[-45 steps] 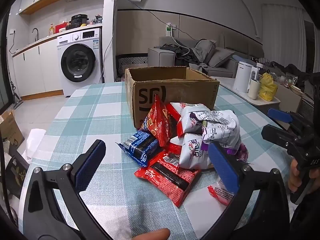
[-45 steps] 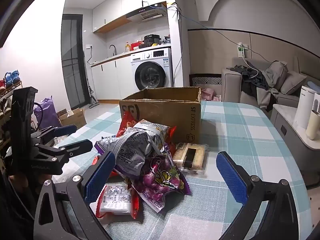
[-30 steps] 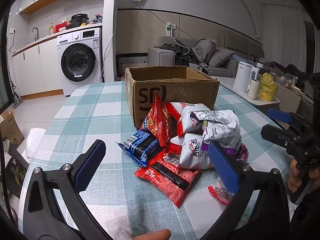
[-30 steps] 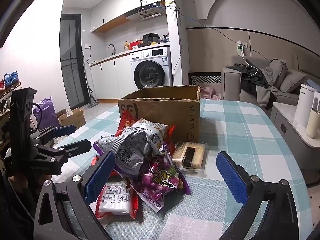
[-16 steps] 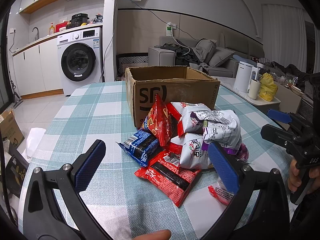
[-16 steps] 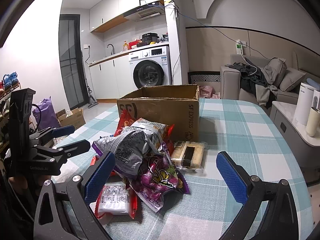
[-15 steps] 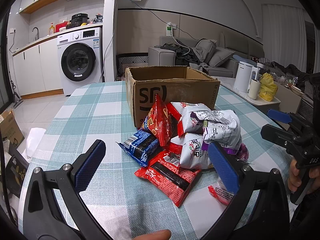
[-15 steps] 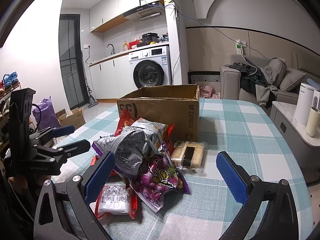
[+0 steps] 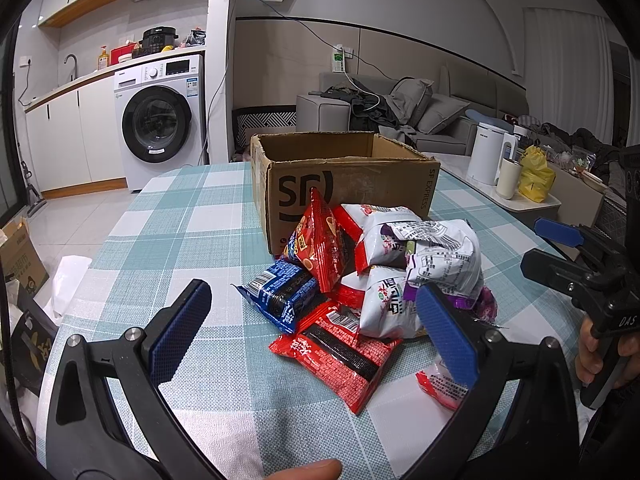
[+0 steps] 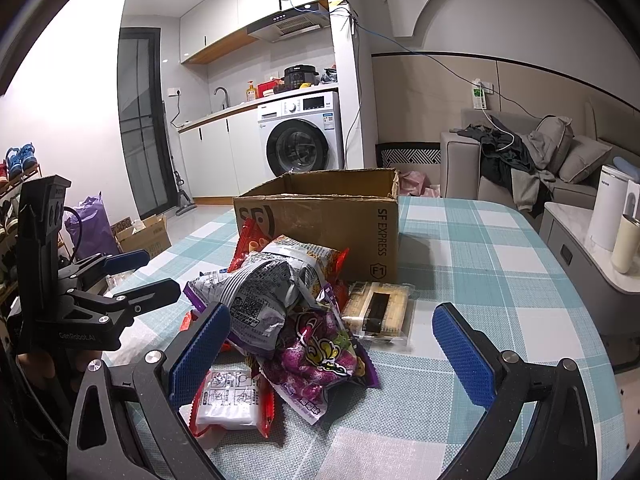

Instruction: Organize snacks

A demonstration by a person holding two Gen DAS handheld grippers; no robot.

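Past my jaws, far left: washer (image 9: 157, 124) under a counter, cooker (image 9: 159, 38) on top, tap (image 9: 71, 62) further left. Ahead and beyond: grey sofa (image 9: 436, 110) with clothes (image 9: 362, 104) heaped on it. Right of the jaws: side table (image 9: 516, 200) holding white kettle (image 9: 486, 158), cup (image 9: 507, 178), yellow bag (image 9: 535, 174). Far left in my right view: purple bag (image 10: 89, 226) on the floor.

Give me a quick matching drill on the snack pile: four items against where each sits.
Items:
1. blue packet
2. purple bag
3. cardboard box
4. clear-wrapped biscuits

Places:
A. behind the pile, open
B. the pile's left edge
C. the pile's right side, near the box corner
D. front of the pile, under the silver bag

Pairs: 1-B, 2-D, 3-A, 4-C
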